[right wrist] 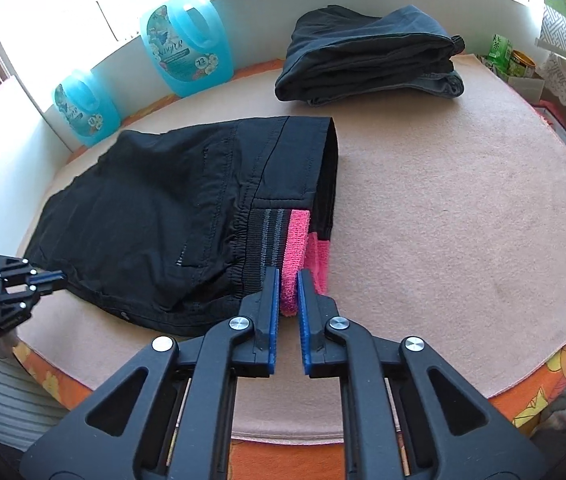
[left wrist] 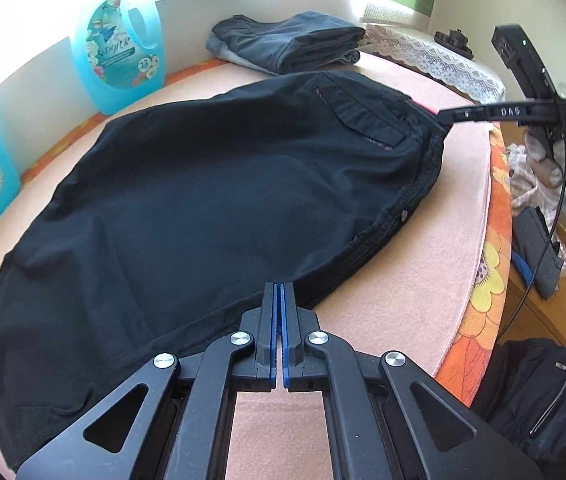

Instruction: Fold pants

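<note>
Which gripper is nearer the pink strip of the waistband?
Right. The right gripper is shut on the pink strip of the black pants; the left gripper is clamped on the pants' edge, well away from the strip.

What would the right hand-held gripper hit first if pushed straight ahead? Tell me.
The right hand-held gripper already clamps the pink waistband of the black pants; straight on it would likely push further into that bunched waistband, then the pink mat.

The left tongs (left wrist: 281,286) point steeply down, their blue pads pressed together at the tips. The right tongs (right wrist: 288,276) also slant down, pads pinching a narrow band; in the left view they reach in from three o'clock.
</note>
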`<state>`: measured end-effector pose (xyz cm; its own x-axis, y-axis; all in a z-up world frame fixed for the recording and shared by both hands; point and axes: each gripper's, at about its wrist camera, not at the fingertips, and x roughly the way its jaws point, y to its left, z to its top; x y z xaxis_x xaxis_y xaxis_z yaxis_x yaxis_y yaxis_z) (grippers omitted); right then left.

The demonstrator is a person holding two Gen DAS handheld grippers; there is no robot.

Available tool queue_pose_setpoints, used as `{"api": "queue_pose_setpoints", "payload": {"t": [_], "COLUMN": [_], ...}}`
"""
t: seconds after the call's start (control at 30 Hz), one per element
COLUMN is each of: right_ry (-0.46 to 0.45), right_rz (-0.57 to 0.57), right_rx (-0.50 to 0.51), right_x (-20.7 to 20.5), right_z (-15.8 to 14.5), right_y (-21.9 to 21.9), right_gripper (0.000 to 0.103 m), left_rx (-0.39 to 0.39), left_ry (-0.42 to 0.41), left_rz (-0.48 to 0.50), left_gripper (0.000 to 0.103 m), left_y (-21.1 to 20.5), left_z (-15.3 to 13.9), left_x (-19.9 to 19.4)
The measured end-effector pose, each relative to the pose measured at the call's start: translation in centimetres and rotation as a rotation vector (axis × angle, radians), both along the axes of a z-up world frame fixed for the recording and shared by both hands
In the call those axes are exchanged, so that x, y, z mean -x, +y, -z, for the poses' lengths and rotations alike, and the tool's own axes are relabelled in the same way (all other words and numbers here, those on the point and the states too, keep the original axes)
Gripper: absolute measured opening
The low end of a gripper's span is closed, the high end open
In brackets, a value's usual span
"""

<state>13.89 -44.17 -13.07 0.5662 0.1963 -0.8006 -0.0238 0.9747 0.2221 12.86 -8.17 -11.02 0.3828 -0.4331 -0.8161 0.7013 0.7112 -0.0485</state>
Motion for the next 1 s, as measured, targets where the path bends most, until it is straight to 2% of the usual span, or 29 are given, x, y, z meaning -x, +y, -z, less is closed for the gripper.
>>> {"api": "queue_pose_setpoints", "payload": {"t": [0.07,0.13,0.17,0.23,0.33,0.4,0.47,0.5,0.57,0.63,0.7,0.77,0.83,0.93,1.0], "right_ry": [0.011,0.024,0.027,0.029,0.037,0.047,0.05,0.038,-0.016,-0.073,-0.126,-0.156,-0.149,-0.103,-0.078], "right_rz": [0.009,0.01,0.007,-0.003,-0.024,-0.045,-0.073,-0.083,-0.097,-0.139,-0.187,-0.261,-0.348,-0.466,-0.506], "right_rx": [0.019,0.042,0.051,0.076,0.108,0.132,0.18,0.22,0.278,0.268,0.235,0.2,0.161,0.129,0.168], "right_x": [-1.0,-1.8,-2.0,-2.1,-1.7,-1.4,-1.2,-1.1,-1.1,-2.2,-4.0,-6.8,-10.3,-15.9,-19.3], "right_z": [0.7,1.2,1.3,1.2,1.3,1.2,0.5,-0.1,-2.0,-4.2,-6.3,-7.7,-8.0,-6.8,-4.9], "right_y": [-0.1,0.0,0.1,0.3,0.5,0.6,1.0,1.3,1.9,2.9,4.4,7.0,10.3,15.5,18.6], "right_gripper": [0.009,0.009,0.009,0.009,0.009,0.009,0.009,0.01,0.01,0.019,0.049,0.05,0.05,0.05,0.05], "left_rx": [0.011,0.021,0.026,0.012,0.024,-0.016,-0.045,-0.046,-0.036,-0.033,-0.04,-0.039,-0.029,-0.028,-0.024], "left_ry": [-0.013,0.005,0.006,-0.014,0.043,0.062,0.069,0.046,0.059,0.064,0.063,0.064,0.075,0.07,0.071], "left_rz": [-0.014,-0.022,-0.023,-0.057,-0.091,-0.066,-0.032,-0.024,-0.016,-0.01,-0.002,-0.003,-0.009,-0.01,-0.017], "left_gripper": [0.001,0.011,0.013,0.013,0.013,0.013,0.013,0.013,0.013,0.013,0.013,0.013,0.013,0.013,0.013], "left_y": [0.1,-0.1,-0.3,-0.6,-0.9,-1.3,-1.6,-1.5,-1.2,-1.1,-1.1,-1.3,-1.2,-1.3,-1.2], "left_z": [-0.3,-0.4,-0.4,-0.3,0.8,2.0,3.0,3.0,2.9,2.9,3.0,2.9,2.9,3.1,3.1], "left_x": [-0.6,-1.4,-1.7,-2.7,-4.5,-4.5,-4.0,-3.5,-3.2,-2.9,-2.7,-2.7,-2.6,-2.4,-2.3]}}
